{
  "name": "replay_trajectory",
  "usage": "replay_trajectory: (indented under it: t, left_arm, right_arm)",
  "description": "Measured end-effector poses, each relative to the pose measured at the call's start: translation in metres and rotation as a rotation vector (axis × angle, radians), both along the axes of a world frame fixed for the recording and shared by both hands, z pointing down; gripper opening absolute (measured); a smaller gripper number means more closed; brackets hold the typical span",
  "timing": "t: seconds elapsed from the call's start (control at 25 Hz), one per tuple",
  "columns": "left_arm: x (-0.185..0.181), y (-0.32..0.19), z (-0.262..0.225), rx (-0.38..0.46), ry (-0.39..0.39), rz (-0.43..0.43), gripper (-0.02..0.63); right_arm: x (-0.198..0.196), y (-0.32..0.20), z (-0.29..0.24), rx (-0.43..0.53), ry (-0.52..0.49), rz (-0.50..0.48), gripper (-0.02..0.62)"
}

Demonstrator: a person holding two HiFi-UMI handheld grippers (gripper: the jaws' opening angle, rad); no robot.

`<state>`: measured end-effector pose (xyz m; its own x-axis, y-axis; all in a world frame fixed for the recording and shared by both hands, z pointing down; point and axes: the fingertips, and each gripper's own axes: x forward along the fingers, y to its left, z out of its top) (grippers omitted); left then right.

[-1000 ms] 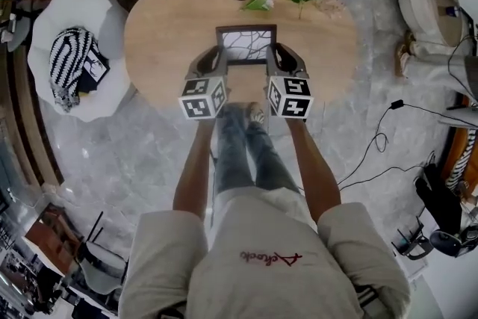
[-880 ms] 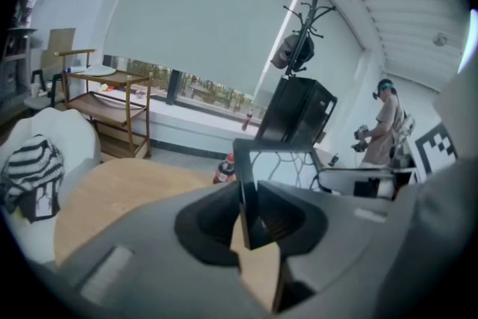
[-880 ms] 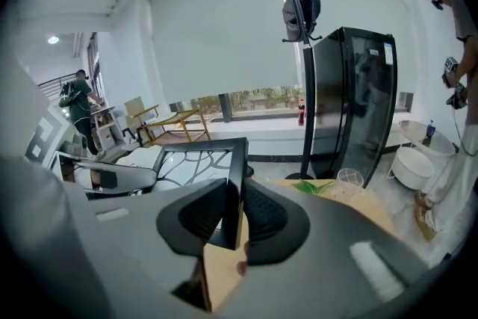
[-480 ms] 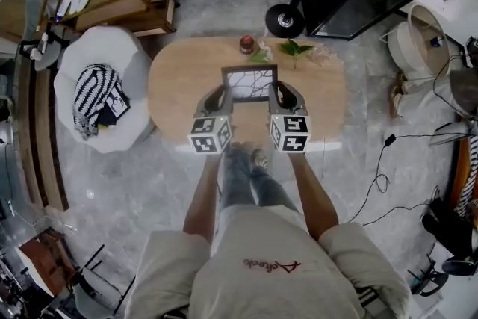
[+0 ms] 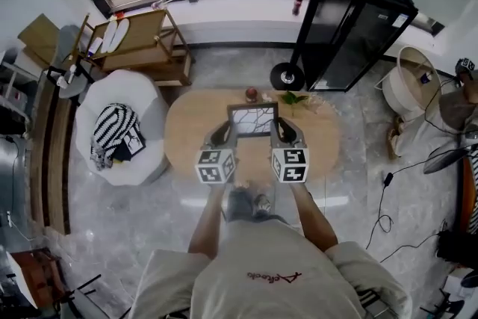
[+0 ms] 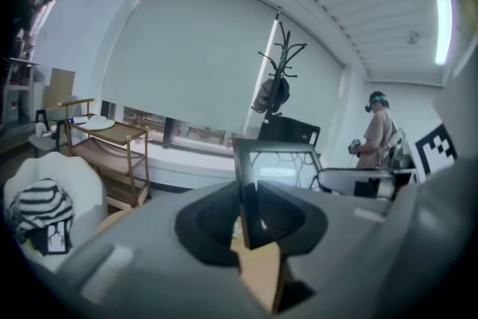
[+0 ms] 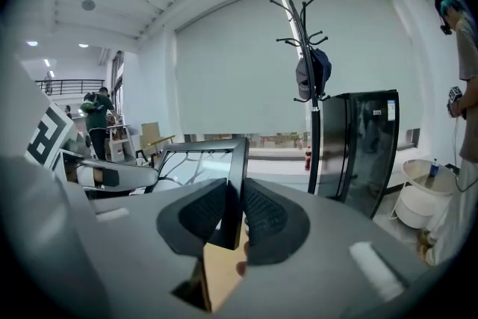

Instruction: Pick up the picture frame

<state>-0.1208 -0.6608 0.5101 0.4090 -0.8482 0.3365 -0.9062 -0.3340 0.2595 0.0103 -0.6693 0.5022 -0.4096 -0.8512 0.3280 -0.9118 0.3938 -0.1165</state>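
Frame (image 5: 253, 120) rides higher above the counter (image 5: 187, 138) than a second ago, spanning crosswise between the two: left hand-held gripper (image 5: 223, 134) clamped on its left edge, right hand-held gripper (image 5: 284, 131) on its right edge

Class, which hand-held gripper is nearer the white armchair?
Left. The left hand-held gripper clamps the frame's side facing the armchair; the right hand-held gripper clamps the frame's opposite side, farther from it.
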Motion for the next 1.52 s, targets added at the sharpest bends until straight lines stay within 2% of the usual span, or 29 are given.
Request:
replay_trajectory:
  t: [0.48,0.96,1.52]
  left_arm:
    - [0.026,0.033,-0.077,0.114,0.003,0.015,0.074]
    - [0.04,0.053,-0.111,0.186,-0.013,0.018,0.074]
    - [0.038,0.056,-0.126,0.214,-0.019,-0.008,0.074]
  right_arm:
    - [0.027,0.037,-0.076,0.115,-0.007,0.004,0.077]
    - [0.04,0.057,-0.11,0.194,-0.011,-0.001,0.077]
    - [0.037,0.055,-0.123,0.215,-0.013,-0.018,0.075]
